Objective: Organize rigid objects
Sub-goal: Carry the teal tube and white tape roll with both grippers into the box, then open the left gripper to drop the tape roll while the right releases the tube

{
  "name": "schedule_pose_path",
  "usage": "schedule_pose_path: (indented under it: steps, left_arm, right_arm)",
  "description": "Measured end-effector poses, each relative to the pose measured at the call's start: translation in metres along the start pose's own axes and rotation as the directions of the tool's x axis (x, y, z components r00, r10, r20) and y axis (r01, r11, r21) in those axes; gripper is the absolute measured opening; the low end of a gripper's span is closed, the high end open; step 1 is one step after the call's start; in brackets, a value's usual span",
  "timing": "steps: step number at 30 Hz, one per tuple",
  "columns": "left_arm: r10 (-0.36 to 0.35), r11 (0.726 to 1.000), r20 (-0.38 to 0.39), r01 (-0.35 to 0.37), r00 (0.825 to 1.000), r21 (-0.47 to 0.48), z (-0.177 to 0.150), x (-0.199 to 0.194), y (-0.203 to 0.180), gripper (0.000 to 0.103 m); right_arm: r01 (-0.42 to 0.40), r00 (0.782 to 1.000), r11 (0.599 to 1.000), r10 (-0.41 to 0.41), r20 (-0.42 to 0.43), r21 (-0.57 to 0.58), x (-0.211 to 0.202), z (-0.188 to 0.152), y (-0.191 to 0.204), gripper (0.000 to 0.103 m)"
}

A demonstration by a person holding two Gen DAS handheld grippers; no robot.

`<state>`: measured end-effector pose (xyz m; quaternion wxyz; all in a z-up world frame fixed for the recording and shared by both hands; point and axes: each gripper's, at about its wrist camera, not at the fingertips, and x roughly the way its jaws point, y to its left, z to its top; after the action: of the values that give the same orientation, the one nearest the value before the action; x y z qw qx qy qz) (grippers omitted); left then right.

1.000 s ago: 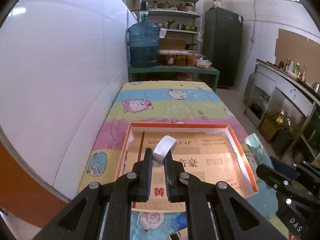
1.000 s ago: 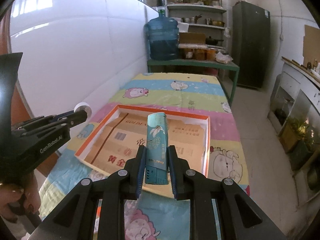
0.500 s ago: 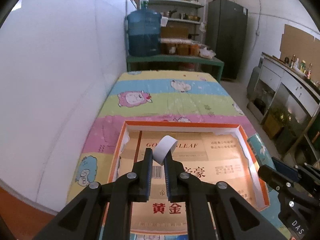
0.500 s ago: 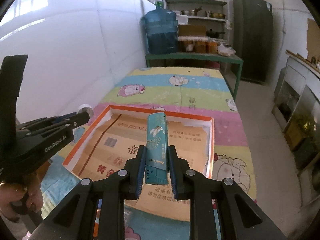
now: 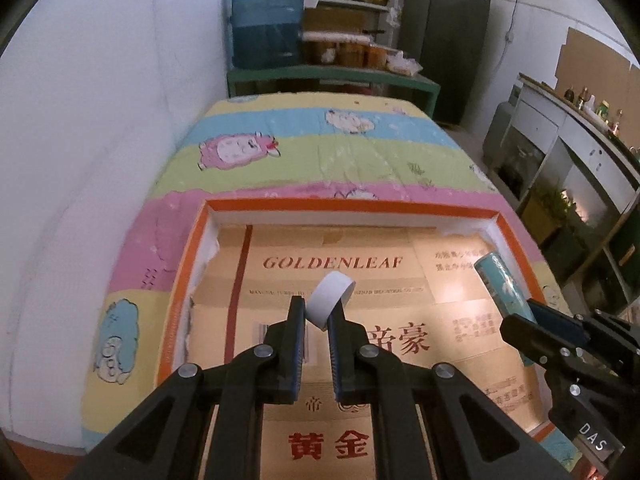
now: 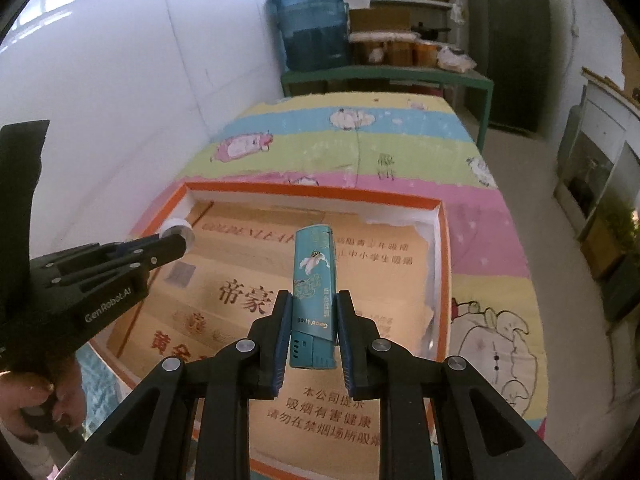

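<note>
- Your left gripper [image 5: 317, 312] is clamping a white tape roll [image 5: 329, 300] between its fingertips; the jaws are standing narrow, with the roll jutting up and forward past the pads, tilted to the right.
- Your right gripper [image 6: 311, 312] is pinching a teal lighter [image 6: 313, 292] by its lower half; the lighter is pointing away from the camera along the fingers, its dark base nearest the lens and its printed flower facing up.
- Both held items are hanging above the floor of the orange-rimmed tray [image 5: 352, 203], neither one touching it.
- In the left wrist view, the lighter and your right gripper are showing at the right edge, over the tray's right side; in the right wrist view, your left gripper is reaching in from the left, the tape roll sitting over the tray's far left corner.
- The tray's floor is lined with flattened cardboard [image 5: 340, 276] printed with red lettering.
- The tray is lying on a striped cartoon-print cloth [image 5: 312, 152] covering the table, close to the white wall [image 5: 100, 140].
- A hand [image 6: 36, 400] is gripping the left tool's handle at the lower left of the right wrist view.
- A blue water jug [image 6: 310, 28] is standing on a green bench beyond the table.
</note>
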<state>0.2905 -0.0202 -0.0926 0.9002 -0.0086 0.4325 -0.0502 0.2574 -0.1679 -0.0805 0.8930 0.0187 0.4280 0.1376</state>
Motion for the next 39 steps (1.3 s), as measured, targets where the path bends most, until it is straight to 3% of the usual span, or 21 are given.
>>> schedule_pose_path:
  steps: [7,22,25,29,33,39]
  left_arm:
    - [-0.005,1.0,-0.057,0.006,0.998,0.001,-0.005,0.02,0.001,0.011]
    - [-0.038,0.999,-0.046,0.036,0.998,-0.038,0.001,0.028,0.011,0.013]
    - [-0.058,0.998,-0.042,0.056,0.997,-0.033,0.001,0.029,0.013,0.021]
    - [-0.054,0.998,-0.039,0.053,0.998,-0.041,0.001,0.028,0.014,0.055]
    - [-0.05,0.998,-0.043,0.048,0.998,-0.048,0.001,0.027,0.015,0.056]
    - [-0.061,0.996,-0.049,0.057,0.997,-0.071,-0.005,0.02,0.019,0.056]
  right_arm:
    - [-0.006,0.999,1.0,0.007,-0.045,0.008,0.02,-0.005,-0.006,0.022]
    - [-0.011,0.996,1.0,0.012,-0.09,0.014,0.04,-0.011,-0.009,0.023]
    - [-0.005,0.996,1.0,0.005,-0.087,0.007,0.041,-0.011,-0.008,0.023]
    - [0.004,0.996,1.0,-0.004,-0.085,0.003,0.043,-0.012,-0.008,0.026]
    - [0.008,0.997,1.0,-0.008,-0.082,0.002,0.042,-0.013,-0.007,0.045]
    - [0.02,0.997,1.0,-0.02,-0.073,0.005,0.036,-0.015,-0.007,0.048]
